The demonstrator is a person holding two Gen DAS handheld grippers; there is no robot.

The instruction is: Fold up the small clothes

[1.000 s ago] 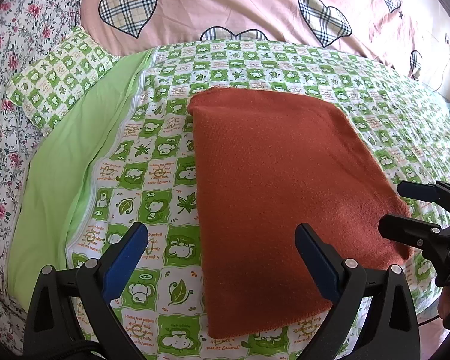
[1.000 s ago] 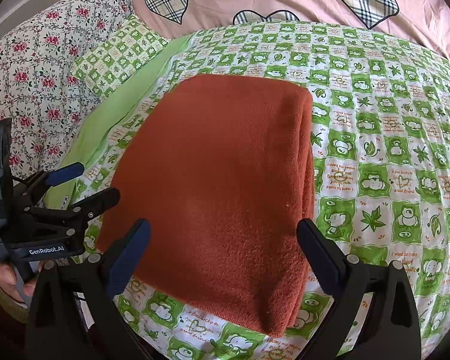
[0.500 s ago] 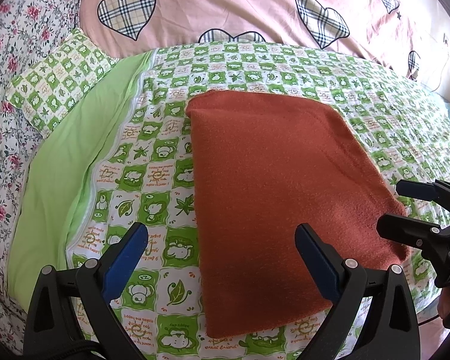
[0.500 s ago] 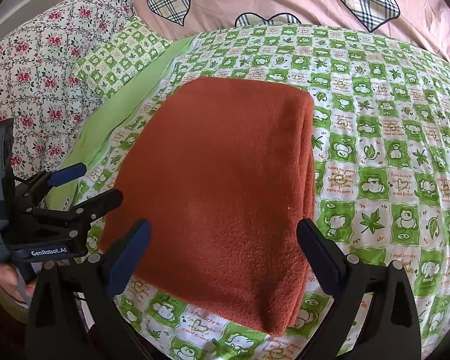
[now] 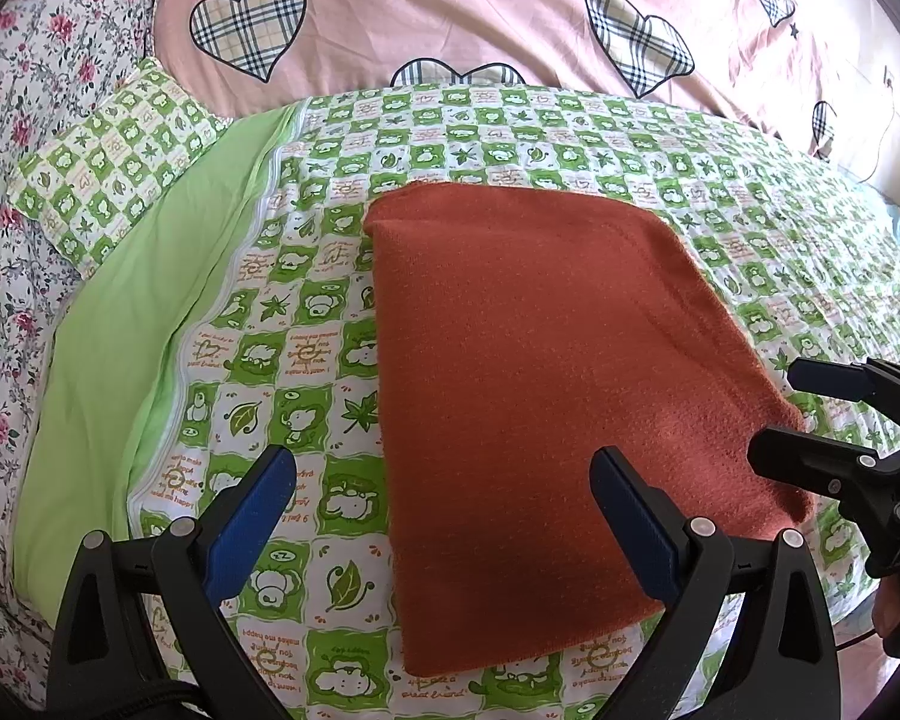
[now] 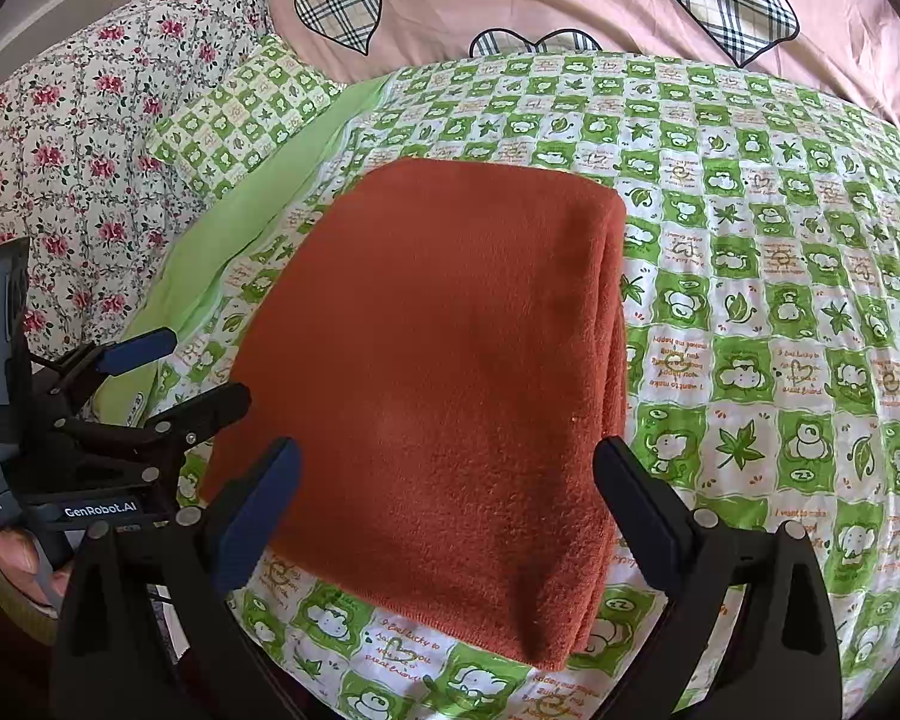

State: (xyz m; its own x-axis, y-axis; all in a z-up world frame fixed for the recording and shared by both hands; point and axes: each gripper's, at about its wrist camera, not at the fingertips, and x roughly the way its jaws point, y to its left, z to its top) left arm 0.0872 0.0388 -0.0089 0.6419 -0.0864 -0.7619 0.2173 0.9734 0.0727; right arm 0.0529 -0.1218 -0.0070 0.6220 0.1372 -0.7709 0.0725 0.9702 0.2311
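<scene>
Folding looks close to finished: the rust-red fleece cloth (image 5: 546,372) lies flat on the green-checked quilt (image 5: 306,360) as a neat rectangle, its stacked layer edges showing along the right side in the right wrist view (image 6: 612,324). It sits in the middle of the bed, its near edge close to both tools and its far edge short of the pink heart-print cover (image 5: 462,12).

The left gripper (image 5: 444,516) hovers over the near left part of the cloth with its jaws spread wide and nothing between them. The right gripper (image 6: 450,504) hangs above the near right part, jaws likewise wide and holding nothing. Each tool shows at the edge of the other's view, near the cloth's side edges but apart from it.

As a judgement, the step in hand is a pause between folds or a check of the result. If another fold is wanted, the next move calls for lowering both claws onto the two near corners, pinching all layers together, and carrying them toward the far edge so the stack does not slide apart. The fleece looks thick, so a shallow pinch could catch only the top layer.

No containers appear in either view; a small green-checked pillow (image 5: 108,162) rests at the far left, beside the floral bedding (image 6: 60,138).
</scene>
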